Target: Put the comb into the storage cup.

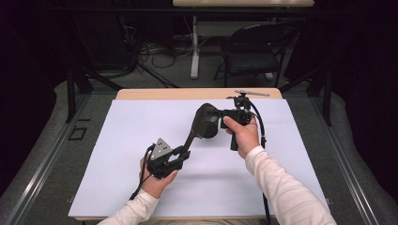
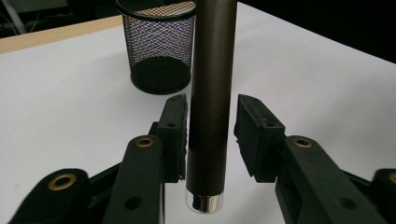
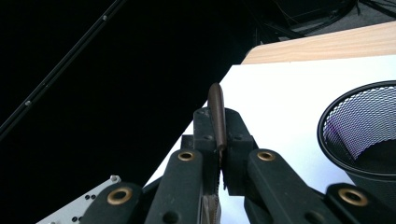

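High view: your two grippers hold a dark spatula (image 1: 202, 125) over the white table (image 1: 117, 154).
Right gripper (image 1: 224, 117): clamped on the blade, at 1 o'clock.
Left gripper (image 1: 184, 155): jaws parted around the handle (image 2: 210, 93), right pad clear.
Mesh cup (image 2: 156, 46): 11 o'clock of the handle.

No text, label, brand, number or sign can be read in any of the pictures.
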Demonstrator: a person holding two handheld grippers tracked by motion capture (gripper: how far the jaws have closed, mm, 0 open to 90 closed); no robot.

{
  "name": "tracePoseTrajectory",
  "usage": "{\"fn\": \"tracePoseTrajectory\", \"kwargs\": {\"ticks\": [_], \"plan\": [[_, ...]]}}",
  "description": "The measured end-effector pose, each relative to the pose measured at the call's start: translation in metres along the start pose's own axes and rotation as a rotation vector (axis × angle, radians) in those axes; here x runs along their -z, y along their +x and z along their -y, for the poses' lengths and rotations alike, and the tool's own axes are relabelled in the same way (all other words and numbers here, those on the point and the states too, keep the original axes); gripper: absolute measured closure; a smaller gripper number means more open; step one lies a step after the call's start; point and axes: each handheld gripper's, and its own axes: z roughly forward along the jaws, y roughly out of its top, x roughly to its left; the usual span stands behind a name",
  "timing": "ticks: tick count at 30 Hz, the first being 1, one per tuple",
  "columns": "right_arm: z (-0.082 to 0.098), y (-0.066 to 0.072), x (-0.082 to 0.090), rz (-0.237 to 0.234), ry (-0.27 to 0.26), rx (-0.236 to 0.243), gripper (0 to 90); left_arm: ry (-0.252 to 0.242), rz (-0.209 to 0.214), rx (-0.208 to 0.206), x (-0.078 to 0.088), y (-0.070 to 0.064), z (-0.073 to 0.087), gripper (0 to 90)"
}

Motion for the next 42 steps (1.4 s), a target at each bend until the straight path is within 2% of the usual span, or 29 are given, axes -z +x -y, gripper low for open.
{"fn": "tracePoseTrajectory", "kwargs": {"ticks": [16, 24, 42], "plan": [[-0.002, -0.001, 0.004, 0.016, -0.021, 0.010, 86.9, -0.026, 0.012, 0.027, -0.002, 0.003, 0.000, 42.4], [-0.005, 0.000, 0.008, 0.030, -0.040, 0.023, 86.9, -0.017, -0.015, 0.015, -0.002, 0.003, -0.001, 40.2], [-0.012, -0.002, 0.016, 0.053, -0.066, 0.029, 86.9, -0.020, -0.006, 0.033, -0.001, 0.006, -0.002, 40.6]]}}
